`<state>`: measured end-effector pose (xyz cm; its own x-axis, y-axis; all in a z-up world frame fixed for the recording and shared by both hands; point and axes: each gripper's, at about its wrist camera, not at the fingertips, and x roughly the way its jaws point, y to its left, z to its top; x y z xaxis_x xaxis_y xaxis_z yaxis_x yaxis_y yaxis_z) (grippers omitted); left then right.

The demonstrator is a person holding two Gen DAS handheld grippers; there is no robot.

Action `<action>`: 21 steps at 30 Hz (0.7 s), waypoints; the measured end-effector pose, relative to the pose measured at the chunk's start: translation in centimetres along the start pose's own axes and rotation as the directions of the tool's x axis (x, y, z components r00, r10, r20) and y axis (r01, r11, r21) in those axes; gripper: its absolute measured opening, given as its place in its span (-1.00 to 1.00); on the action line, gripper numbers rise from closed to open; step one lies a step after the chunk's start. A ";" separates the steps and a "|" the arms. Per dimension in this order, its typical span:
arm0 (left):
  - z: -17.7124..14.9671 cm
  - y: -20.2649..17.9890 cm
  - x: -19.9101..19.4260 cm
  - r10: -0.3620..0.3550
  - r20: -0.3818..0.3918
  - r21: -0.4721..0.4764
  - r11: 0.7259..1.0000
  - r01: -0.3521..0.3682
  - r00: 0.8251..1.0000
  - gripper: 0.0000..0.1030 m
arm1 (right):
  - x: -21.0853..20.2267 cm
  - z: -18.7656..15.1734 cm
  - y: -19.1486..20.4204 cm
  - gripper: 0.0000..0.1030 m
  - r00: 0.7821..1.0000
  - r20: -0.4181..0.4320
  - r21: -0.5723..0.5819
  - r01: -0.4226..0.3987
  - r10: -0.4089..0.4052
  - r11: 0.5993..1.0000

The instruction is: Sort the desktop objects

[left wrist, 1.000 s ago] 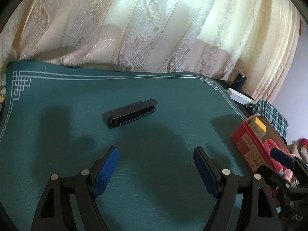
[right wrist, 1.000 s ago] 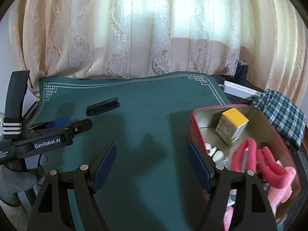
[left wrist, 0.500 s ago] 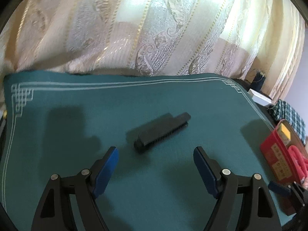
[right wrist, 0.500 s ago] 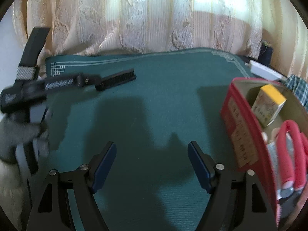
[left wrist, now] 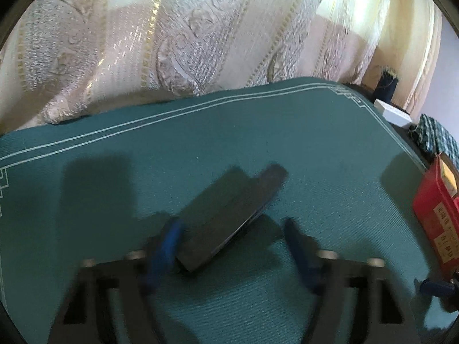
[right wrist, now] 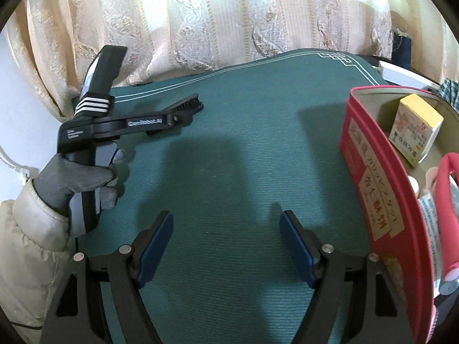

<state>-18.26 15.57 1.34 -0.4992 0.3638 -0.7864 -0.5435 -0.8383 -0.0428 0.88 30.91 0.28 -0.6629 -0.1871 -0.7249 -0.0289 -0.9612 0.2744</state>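
Observation:
A black brush (left wrist: 232,218) lies at a slant on the green mat (left wrist: 258,132). My left gripper (left wrist: 232,246) is open, its fingers on either side of the brush's near end; the left finger (left wrist: 166,246) is close against it. In the right wrist view the left gripper (right wrist: 172,120) reaches over the brush (right wrist: 188,105), whose bristles show past its tip. My right gripper (right wrist: 226,246) is open and empty above the mat, left of the red box (right wrist: 370,172).
The red box holds a yellow-topped carton (right wrist: 416,129), a pink looped item (right wrist: 447,200) and other items. Patterned curtains (right wrist: 229,14) hang behind the mat. A white block (left wrist: 393,113) and checked cloth (left wrist: 439,140) lie past the mat's right edge.
My left gripper has moved forward to the brush, which now lies between its fingers. My right gripper has swung left and back, away from the red box.

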 end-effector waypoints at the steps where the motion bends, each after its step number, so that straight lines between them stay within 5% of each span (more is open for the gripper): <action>1: 0.0 0.0 -0.1 0.013 0.004 -0.003 1.000 -0.013 1.000 -0.21 | 0.0 0.0 0.0 0.54 1.000 0.000 -0.001 0.000 0.000 1.000; 6: -0.8 -0.2 -0.7 -0.009 0.014 -0.045 0.999 0.010 1.000 -0.62 | -0.2 -0.1 -0.1 0.54 1.000 0.005 0.004 0.000 0.000 1.000; 21: -2.2 -2.5 -5.3 0.005 0.102 -0.068 0.998 0.002 0.995 -0.62 | -0.8 0.1 0.4 0.54 0.999 0.040 0.002 0.010 -0.010 1.000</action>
<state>-12.76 14.88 4.30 -0.5680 0.3994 -0.7196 -0.4977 -0.8631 -0.0862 1.34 30.72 0.98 -0.6919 -0.1694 -0.7018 -0.0365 -0.9626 0.2684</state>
